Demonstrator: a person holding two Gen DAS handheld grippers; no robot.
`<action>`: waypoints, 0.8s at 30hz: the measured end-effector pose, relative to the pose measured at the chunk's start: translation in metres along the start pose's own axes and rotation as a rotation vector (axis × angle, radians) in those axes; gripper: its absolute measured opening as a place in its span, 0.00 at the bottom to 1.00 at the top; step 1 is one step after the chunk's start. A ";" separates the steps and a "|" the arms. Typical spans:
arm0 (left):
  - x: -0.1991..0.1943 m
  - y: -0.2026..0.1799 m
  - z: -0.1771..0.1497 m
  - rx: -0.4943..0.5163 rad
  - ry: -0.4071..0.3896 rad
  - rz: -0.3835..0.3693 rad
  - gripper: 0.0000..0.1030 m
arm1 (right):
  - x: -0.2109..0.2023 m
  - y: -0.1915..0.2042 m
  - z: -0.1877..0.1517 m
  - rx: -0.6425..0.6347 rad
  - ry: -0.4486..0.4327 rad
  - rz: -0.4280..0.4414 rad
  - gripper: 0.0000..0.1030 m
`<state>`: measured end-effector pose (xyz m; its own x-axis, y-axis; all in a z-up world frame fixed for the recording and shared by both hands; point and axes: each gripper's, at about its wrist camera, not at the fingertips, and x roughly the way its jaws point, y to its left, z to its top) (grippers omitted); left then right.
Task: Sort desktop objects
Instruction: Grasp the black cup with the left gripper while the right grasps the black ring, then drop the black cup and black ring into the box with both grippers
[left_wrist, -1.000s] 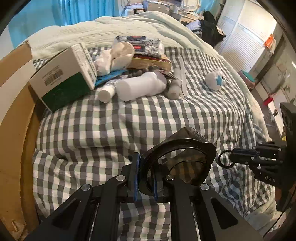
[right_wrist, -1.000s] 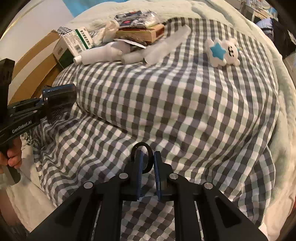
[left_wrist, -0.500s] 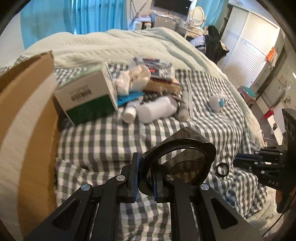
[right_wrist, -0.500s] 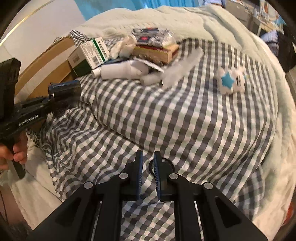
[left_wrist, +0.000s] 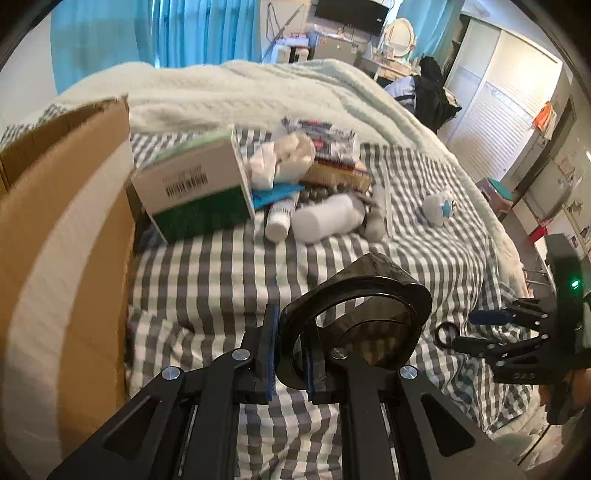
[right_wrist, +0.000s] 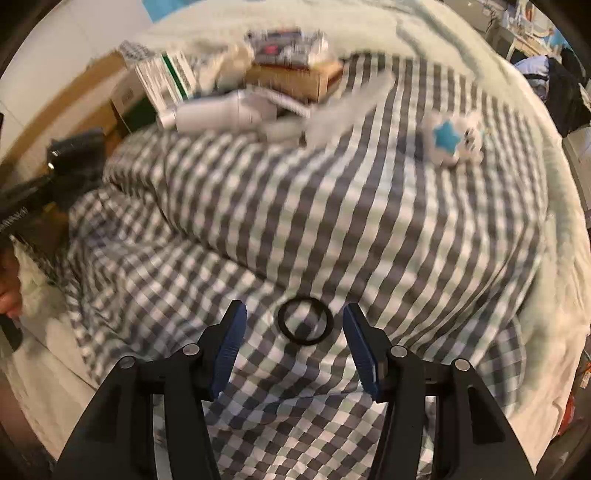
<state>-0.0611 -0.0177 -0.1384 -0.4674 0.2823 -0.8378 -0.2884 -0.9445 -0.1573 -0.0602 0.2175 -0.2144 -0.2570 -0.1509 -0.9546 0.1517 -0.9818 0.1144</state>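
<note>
My left gripper is shut on the rim of a dark smoky plastic cup, held above the checked cloth; the cup shows at the left of the right wrist view. My right gripper is open, and a thin black ring lies flat on the cloth between its fingers. The ring and the right gripper also show at the right of the left wrist view.
A cardboard box stands open at the left. A pile lies at the back: green-and-white carton, white bottle, small tube, brown box. A white toy with a blue star sits at the right.
My right gripper has opened and let go of the black ring, which now lies on the cloth. My left gripper has moved left toward the cardboard box with the cup.
</note>
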 end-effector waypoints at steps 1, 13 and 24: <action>0.002 0.001 -0.001 -0.001 0.008 -0.001 0.11 | 0.006 0.001 -0.001 -0.002 0.013 0.009 0.53; 0.001 0.004 -0.003 -0.012 0.011 0.008 0.11 | 0.014 0.008 -0.002 -0.070 0.018 -0.037 0.03; -0.008 0.007 -0.001 -0.009 -0.021 0.020 0.11 | -0.015 0.015 0.008 -0.071 -0.053 -0.010 0.03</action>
<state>-0.0591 -0.0270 -0.1334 -0.4905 0.2664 -0.8298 -0.2712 -0.9515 -0.1451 -0.0618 0.2046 -0.1961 -0.3091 -0.1490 -0.9393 0.2160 -0.9728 0.0832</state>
